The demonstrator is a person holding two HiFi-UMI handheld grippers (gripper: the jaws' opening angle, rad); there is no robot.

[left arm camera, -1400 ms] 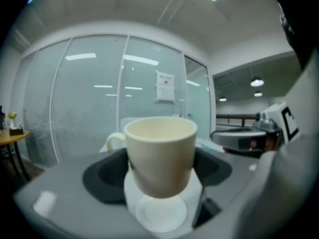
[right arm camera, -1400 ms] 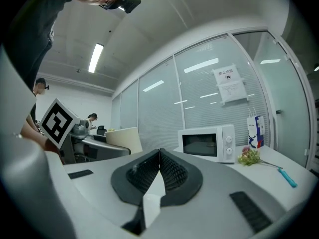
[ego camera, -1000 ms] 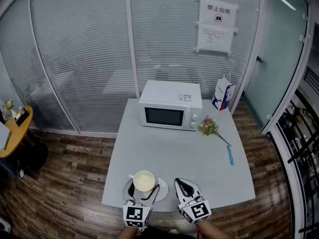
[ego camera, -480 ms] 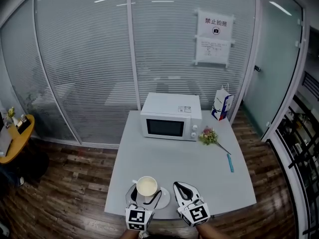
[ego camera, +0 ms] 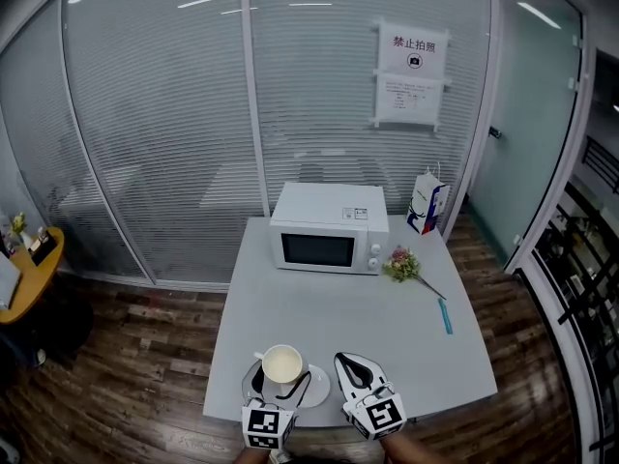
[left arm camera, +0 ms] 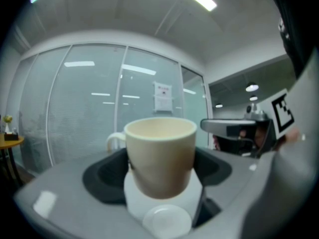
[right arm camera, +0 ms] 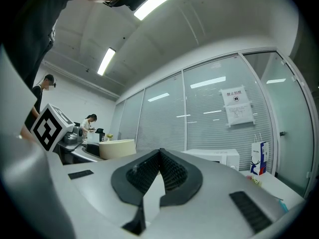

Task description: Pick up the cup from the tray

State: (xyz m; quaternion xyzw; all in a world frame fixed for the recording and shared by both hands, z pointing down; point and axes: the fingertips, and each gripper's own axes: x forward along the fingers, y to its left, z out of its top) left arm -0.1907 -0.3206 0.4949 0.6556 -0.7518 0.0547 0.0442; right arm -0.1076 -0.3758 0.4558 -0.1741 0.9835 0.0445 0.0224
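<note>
A cream cup (ego camera: 281,365) with a handle stands over the left part of a white saucer (ego camera: 318,388) near the table's front edge. My left gripper (ego camera: 280,379) is shut on the cup, its black jaws pressing both sides. In the left gripper view the cup (left arm camera: 160,153) fills the gap between the black fingers (left arm camera: 107,176). Whether the cup touches the saucer I cannot tell. My right gripper (ego camera: 352,366) hovers just right of the saucer, shut and holding nothing. From the right gripper view its pads (right arm camera: 172,172) meet, and the cup (right arm camera: 117,148) shows at the left.
A white microwave (ego camera: 330,227) stands at the back of the grey table (ego camera: 338,307). A paper bag (ego camera: 423,204), a small bunch of flowers (ego camera: 402,262) and a blue pen (ego camera: 445,315) lie to the right. Glass walls close off the back.
The head view has tilted up a little, so the table sits lower in the picture. The cup stays in my left gripper over the saucer; my right gripper stays beside it.
</note>
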